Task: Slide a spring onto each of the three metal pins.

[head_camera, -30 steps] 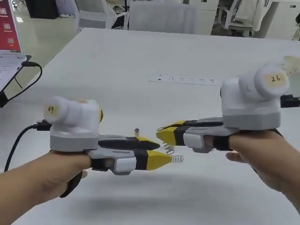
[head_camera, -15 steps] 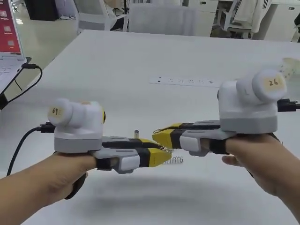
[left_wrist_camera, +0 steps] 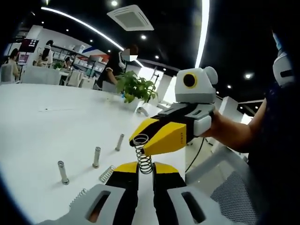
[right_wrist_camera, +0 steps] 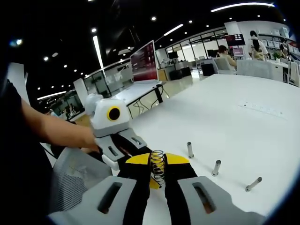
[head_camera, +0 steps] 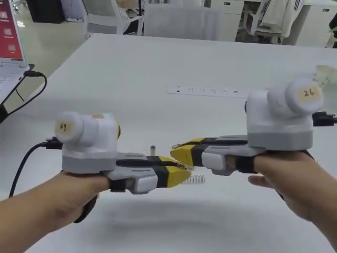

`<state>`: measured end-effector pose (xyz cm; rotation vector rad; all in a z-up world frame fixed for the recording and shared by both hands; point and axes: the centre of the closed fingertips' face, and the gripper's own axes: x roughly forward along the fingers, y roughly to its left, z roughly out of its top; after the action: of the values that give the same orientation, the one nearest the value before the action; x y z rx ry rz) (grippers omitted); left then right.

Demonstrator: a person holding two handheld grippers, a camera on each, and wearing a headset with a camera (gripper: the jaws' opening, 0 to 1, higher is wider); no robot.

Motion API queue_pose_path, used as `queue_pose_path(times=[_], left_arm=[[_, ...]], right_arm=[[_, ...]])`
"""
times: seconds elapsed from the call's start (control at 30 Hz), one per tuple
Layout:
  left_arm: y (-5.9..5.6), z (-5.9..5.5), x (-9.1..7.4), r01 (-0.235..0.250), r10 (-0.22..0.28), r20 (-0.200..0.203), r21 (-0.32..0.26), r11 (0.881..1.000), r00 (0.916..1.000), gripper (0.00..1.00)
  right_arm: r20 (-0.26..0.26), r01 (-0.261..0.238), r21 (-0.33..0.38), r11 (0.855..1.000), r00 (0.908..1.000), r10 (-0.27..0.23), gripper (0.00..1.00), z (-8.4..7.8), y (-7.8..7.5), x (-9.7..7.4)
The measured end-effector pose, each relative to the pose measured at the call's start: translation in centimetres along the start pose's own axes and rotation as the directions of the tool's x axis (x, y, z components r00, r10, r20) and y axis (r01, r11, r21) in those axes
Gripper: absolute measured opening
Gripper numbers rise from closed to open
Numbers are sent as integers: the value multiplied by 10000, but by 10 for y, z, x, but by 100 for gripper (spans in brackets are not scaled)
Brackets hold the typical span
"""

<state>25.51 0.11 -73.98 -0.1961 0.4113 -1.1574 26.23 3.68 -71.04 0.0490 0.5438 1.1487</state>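
Observation:
A small steel spring [left_wrist_camera: 143,157] stands upright between the yellow tips of my left gripper [left_wrist_camera: 145,169], which are shut on its lower end. My right gripper [left_wrist_camera: 151,140] comes in from the right and meets the spring's top. In the right gripper view the same spring [right_wrist_camera: 158,167] sits between my right gripper's [right_wrist_camera: 157,163] jaws, with the left gripper [right_wrist_camera: 112,125] just beyond. In the head view the left gripper [head_camera: 181,174] and right gripper [head_camera: 175,152] touch tip to tip. Three bare metal pins [left_wrist_camera: 61,172] [left_wrist_camera: 96,157] [left_wrist_camera: 120,142] stand on the white table.
Two loose springs [left_wrist_camera: 107,173] [left_wrist_camera: 78,197] lie near the pins; one spring [head_camera: 196,179] shows under the tips. A white power strip [head_camera: 208,90] lies farther back. A laptop [head_camera: 8,47] and a black cable [head_camera: 21,158] are at the left.
The two grippers have closed the gap between them, and their tips now meet over the spring. The left gripper has risen slightly toward the right one.

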Motion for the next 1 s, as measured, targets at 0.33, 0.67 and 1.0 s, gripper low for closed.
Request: queue_pose_path(times=[0.33,0.67,1.0], left_arm=[[1,-8,-5,-22,161,-823,1661,9861,9965,2],[-6,-16,-7,540,136,-1948,3375,9398,9807,2],[-22,-34,-4,1514,169,-3326,4735,8677,9429,2]], right_arm=[[-351,-200,-56,9998,9992,198,8,-7,2,-3],[-1269,-650,-494,9967,9902,583,8,-18,9,-9],[-3404,-1486,-1436,9784,9357,921,8,-42,21,-18]])
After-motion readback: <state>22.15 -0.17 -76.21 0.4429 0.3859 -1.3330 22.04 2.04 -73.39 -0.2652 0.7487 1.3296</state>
